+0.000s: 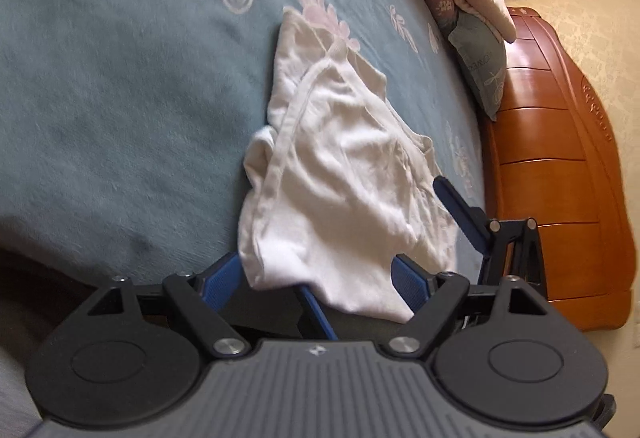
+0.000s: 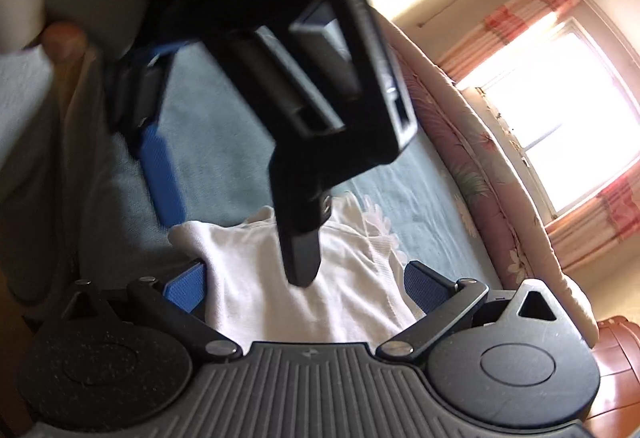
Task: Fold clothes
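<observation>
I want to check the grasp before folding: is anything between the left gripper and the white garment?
Nothing visible. The white garment lies between the open fingers of the left gripper on the bed.

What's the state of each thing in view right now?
white garment: crumpled, partly folded, lying on the bed
left gripper: open, fingers either side of the garment's near edge
right gripper: open, garment between its fingers
bedsheet: spread, lightly wrinkled
pillow: propped against the wooden headboard
</observation>
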`<state>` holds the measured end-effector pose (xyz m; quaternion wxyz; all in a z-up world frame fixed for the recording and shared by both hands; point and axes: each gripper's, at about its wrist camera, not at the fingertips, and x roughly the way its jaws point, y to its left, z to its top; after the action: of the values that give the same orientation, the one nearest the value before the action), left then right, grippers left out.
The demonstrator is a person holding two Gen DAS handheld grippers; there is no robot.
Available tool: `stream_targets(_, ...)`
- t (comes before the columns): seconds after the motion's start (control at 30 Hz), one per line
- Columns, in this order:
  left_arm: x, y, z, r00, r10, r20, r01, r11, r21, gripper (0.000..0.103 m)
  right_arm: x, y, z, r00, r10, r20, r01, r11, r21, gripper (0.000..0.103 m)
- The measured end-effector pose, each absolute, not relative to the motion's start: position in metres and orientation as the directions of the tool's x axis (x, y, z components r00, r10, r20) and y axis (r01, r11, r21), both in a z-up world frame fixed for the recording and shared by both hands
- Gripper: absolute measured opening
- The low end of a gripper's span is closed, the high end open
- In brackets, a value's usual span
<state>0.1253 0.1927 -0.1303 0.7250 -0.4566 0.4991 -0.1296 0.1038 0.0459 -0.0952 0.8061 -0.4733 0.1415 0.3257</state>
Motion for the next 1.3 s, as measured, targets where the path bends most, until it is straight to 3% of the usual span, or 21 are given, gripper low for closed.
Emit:
stream_targets(0.4, 0.137, 0.193, -0.118, 0.535, -0.684, -0.495, -0.193, 0.472, -0.860, 0.082, 0.105, 0.036, -0.112, 0.751, 0.352, -0.558, -0.658, 0.330, -0.677, 0.103)
stream_targets(0.67, 0.138, 0.193, -0.098, 0.530, -0.678, -0.509, -0.121, 0.534, -0.837, 0.083, 0.127, 0.056, -0.128, 0.847, 0.218, -0.485, -0.530, 0.406, -0.744, 0.103)
stream_targets(0.87, 0.147, 0.217, -0.081, 0.583, -0.578, -0.571, -0.098, 0.648, -0.755, 0.083, 0.127, 0.065, -0.130, 0.867, 0.208, -0.452, -0.497, 0.400, -0.770, 0.103)
stream_targets(1.13, 0.218, 0.216, -0.127, 0.537, -0.552, -0.638, -0.133, 0.691, -0.710, 0.081, 0.126, 0.074, -0.129, 0.871, 0.189, -0.454, -0.489, 0.419, -0.765, 0.103)
stream_targets(1.3, 0.242, 0.221, -0.139, 0.552, -0.615, -0.563, -0.101, 0.621, -0.777, 0.081, 0.120, 0.065, -0.129, 0.868, 0.195, -0.457, -0.494, 0.446, -0.746, 0.103)
